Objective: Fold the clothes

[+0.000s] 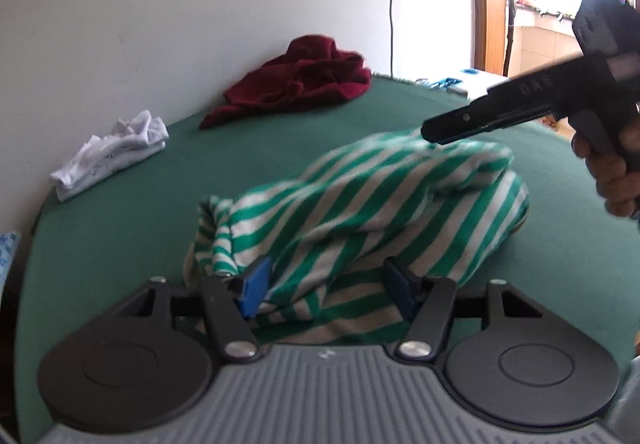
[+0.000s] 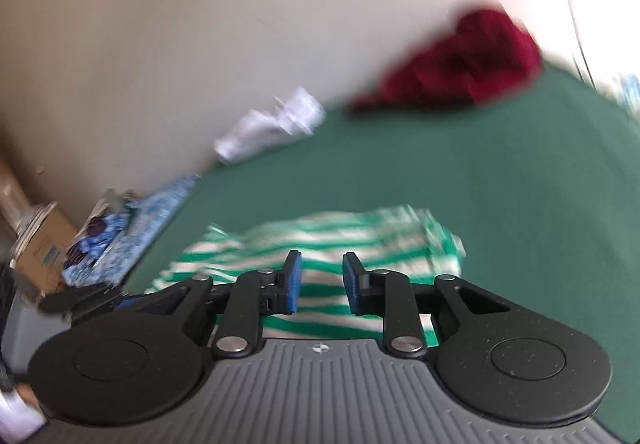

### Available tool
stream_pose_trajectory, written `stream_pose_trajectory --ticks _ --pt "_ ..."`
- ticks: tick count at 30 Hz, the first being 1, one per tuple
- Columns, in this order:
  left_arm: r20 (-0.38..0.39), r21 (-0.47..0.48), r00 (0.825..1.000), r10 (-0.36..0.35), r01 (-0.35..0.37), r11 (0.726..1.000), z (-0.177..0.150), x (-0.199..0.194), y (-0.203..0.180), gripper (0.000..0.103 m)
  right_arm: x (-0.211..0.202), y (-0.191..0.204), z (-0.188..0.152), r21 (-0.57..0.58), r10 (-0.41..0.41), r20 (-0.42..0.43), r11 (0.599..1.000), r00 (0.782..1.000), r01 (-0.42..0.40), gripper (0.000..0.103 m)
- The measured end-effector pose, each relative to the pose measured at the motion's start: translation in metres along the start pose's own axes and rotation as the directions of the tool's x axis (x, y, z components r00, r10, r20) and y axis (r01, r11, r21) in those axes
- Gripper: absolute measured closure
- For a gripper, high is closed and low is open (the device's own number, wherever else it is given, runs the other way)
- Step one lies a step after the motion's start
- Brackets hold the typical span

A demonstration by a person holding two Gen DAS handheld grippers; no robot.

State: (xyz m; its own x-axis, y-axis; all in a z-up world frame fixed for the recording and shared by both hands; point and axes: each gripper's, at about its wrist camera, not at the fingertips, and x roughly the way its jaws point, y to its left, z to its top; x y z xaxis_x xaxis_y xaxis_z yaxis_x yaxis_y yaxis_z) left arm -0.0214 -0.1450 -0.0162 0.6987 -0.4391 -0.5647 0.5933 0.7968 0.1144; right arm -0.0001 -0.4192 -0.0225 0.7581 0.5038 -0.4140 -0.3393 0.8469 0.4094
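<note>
Striped garment (image 1: 360, 212) sits bunched on the green table cover (image 1: 120, 228), near edge, centre-right. Green-and-white stripes, loosely doubled over itself, puffy on the right end, a crumpled tail on the left. Not flat yet.

Left gripper (image 1: 326, 286): jaws wide, cloth lying between the blue pads, but I see no pinch on it. Fabric starts right at the fingertips and runs away from them toward the far right.

Right gripper (image 2: 320, 282): jaws narrow, nothing clamped in the gap as far as the blurred right wrist view shows. In the left wrist view it hovers over the garment's far-right end, just above the cloth (contact unclear).

Key relation: the bundle's long axis runs from near-left to far-right, so each gripper has one end, left at the near tail, right at the puffy far end. My read: next move is grab both ends and spread along that axis.

Elsewhere: maroon garment (image 1: 296, 80) heaped at the far edge, white folded item (image 1: 112, 154) far left, both well apart from the striped one.
</note>
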Motion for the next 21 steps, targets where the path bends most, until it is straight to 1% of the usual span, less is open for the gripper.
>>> stream_pose_trajectory --ticks 1,2,3,5,6,8,10,12,13,14,15,16,17,18,19,20,21 --pt "0.025 0.003 1.000 0.001 -0.001 1.000 0.003 -0.007 -0.002 0.039 -0.004 0.007 0.000 -0.049 0.023 0.004 0.999 1.000 -0.023 0.077" --pt "0.030 0.006 1.000 -0.003 0.003 1.000 0.004 -0.009 -0.004 0.037 -0.005 0.012 -0.002 -0.084 0.041 -0.013 0.996 0.999 -0.042 0.077" --pt "0.007 0.008 1.000 -0.013 0.013 1.000 0.002 -0.007 -0.005 0.035 -0.004 0.016 -0.005 -0.114 0.055 -0.036 0.992 0.998 -0.059 0.077" --pt "-0.046 0.016 0.999 -0.013 0.014 1.000 -0.010 0.000 -0.004 0.035 0.000 0.018 -0.016 -0.136 0.061 -0.106 0.988 0.993 -0.075 0.077" --pt "-0.058 0.033 0.998 -0.005 0.007 0.999 -0.018 0.001 -0.005 0.035 -0.001 0.012 -0.022 -0.127 0.061 -0.123 0.989 0.990 -0.077 0.077" --pt "-0.048 0.093 0.999 0.021 -0.017 0.996 -0.029 -0.002 -0.009 0.032 -0.002 0.001 -0.033 -0.107 0.067 -0.153 0.991 0.986 -0.084 0.078" --pt "-0.069 0.130 0.997 0.038 -0.029 0.991 -0.027 -0.002 -0.014 0.032 -0.006 -0.008 -0.036 -0.066 0.091 -0.153 0.993 0.984 -0.102 0.079" --pt "-0.099 0.157 0.993 0.057 -0.041 0.987 -0.017 -0.003 -0.018 0.033 -0.007 -0.007 -0.027 -0.054 0.091 -0.168 0.993 0.982 -0.101 0.078" --pt "-0.103 0.165 0.993 0.065 -0.047 0.985 -0.010 -0.006 -0.021 0.033 -0.010 -0.006 -0.020 -0.036 0.100 -0.160 0.994 0.982 -0.107 0.076" --pt "-0.099 0.167 0.992 0.073 -0.056 0.984 -0.004 -0.008 -0.023 0.031 -0.014 -0.008 -0.015 0.004 0.127 -0.127 0.992 0.984 -0.127 0.074" --pt "-0.093 0.159 0.993 0.079 -0.064 0.985 -0.002 -0.009 -0.024 0.028 -0.019 -0.013 -0.011 0.045 0.143 -0.096 0.989 0.985 -0.140 0.069" --pt "-0.100 0.148 0.992 0.083 -0.067 0.987 -0.002 -0.008 -0.025 0.021 -0.017 -0.019 -0.010 0.074 0.125 -0.091 0.990 0.988 -0.118 0.061" --pt "-0.116 0.136 0.989 0.087 -0.071 0.988 -0.005 -0.005 -0.025 0.017 -0.016 -0.024 -0.010 0.103 0.106 -0.087 0.990 0.991 -0.097 0.057" --pt "-0.144 0.120 0.985 0.092 -0.074 0.990 -0.011 0.001 -0.024 0.017 -0.015 -0.030 -0.010 0.132 0.087 -0.084 0.988 0.993 -0.076 0.054" --pt "-0.172 0.105 0.980 0.096 -0.078 0.991 -0.018 0.007 -0.024 0.018 -0.012 -0.037 -0.011 0.164 0.077 -0.089 0.985 0.993 -0.062 0.054" --pt "-0.200 0.090 0.975 0.100 -0.083 0.992 -0.025 0.013 -0.023 0.017 -0.005 -0.046 -0.015 0.206 0.100 -0.124 0.976 0.987 -0.073 0.056" --pt "-0.218 0.063 0.970 0.103 -0.092 0.994 -0.030 0.018 -0.021 0.014 0.002 -0.055 -0.020 0.242 0.130 -0.149 0.966 0.980 -0.091 0.057"
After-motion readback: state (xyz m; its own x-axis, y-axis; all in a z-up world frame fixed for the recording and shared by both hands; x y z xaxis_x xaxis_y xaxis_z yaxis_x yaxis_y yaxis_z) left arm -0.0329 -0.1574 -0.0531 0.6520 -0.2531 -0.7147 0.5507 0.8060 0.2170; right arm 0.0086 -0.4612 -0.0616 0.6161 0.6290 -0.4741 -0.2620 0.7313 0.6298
